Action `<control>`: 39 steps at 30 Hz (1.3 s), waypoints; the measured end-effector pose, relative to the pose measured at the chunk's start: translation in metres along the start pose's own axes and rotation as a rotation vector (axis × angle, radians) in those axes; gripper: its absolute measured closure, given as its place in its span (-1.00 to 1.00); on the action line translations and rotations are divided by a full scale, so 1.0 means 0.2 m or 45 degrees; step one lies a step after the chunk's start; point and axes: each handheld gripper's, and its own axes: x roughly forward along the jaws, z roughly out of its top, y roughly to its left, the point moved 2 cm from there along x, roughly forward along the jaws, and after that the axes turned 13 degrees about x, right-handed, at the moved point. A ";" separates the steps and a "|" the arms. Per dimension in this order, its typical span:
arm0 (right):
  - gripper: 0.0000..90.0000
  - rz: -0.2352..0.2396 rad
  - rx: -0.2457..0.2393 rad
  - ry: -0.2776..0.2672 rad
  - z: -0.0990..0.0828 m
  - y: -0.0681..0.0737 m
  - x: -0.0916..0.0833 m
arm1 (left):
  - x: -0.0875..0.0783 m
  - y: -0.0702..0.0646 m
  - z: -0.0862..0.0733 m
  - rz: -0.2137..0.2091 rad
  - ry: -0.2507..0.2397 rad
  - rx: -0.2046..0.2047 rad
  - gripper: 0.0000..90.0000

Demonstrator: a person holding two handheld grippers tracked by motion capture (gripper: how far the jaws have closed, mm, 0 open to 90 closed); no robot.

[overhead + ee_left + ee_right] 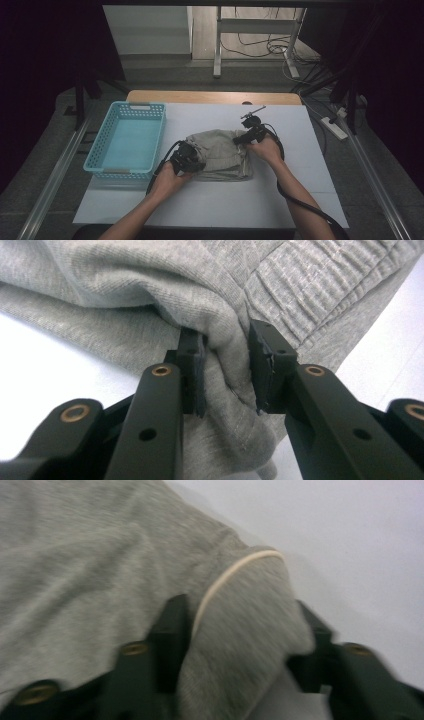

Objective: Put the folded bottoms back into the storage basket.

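Note:
A folded grey knit garment (220,152) lies on the white table top (280,195), a little left of centre. My left gripper (195,162) is at its near left corner, shut on a bunched fold of the cloth (227,347), which is squeezed between the two black pads. My right gripper (244,140) is at the garment's far right edge. In the right gripper view the jaws (240,617) close on a grey fold with a pale seam line (235,572). A ribbed band (320,285) of the garment lies just beyond the left jaws.
A light blue plastic basket (127,106) stands at the table's left, close to the garment. Past the table's wooden far edge (215,96) are a desk frame (218,45) and cables on the floor. Black cables trail from both grippers toward the person.

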 end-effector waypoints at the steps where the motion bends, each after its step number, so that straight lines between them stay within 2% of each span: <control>1: 0.38 -0.004 -0.016 -0.011 0.00 0.01 -0.01 | 0.00 0.00 0.00 -0.003 -0.006 0.001 0.52; 3: 0.47 -0.025 -0.057 -0.006 0.00 0.03 -0.02 | 0.00 0.00 -0.01 -0.013 -0.013 -0.012 0.53; 7: 0.52 -0.087 -0.150 -0.016 0.00 0.06 -0.03 | 0.00 0.02 0.00 -0.055 -0.012 -0.113 0.60; 12: 0.53 -0.108 -0.192 -0.030 0.01 0.10 -0.07 | -0.01 0.02 0.01 -0.050 -0.001 -0.105 0.63; 17: 0.53 -0.067 -0.161 -0.079 0.02 0.12 -0.14 | -0.07 0.02 0.03 -0.046 -0.041 -0.131 0.68; 22: 0.53 -0.041 -0.173 -0.109 0.03 0.13 -0.18 | -0.14 0.00 0.06 -0.015 -0.074 -0.109 0.70; 30: 0.53 0.019 -0.170 -0.165 0.04 0.18 -0.26 | -0.25 0.01 0.06 0.013 -0.127 -0.112 0.71; 39: 0.53 0.068 -0.186 -0.231 0.07 0.23 -0.35 | -0.35 -0.01 0.06 0.039 -0.157 -0.070 0.71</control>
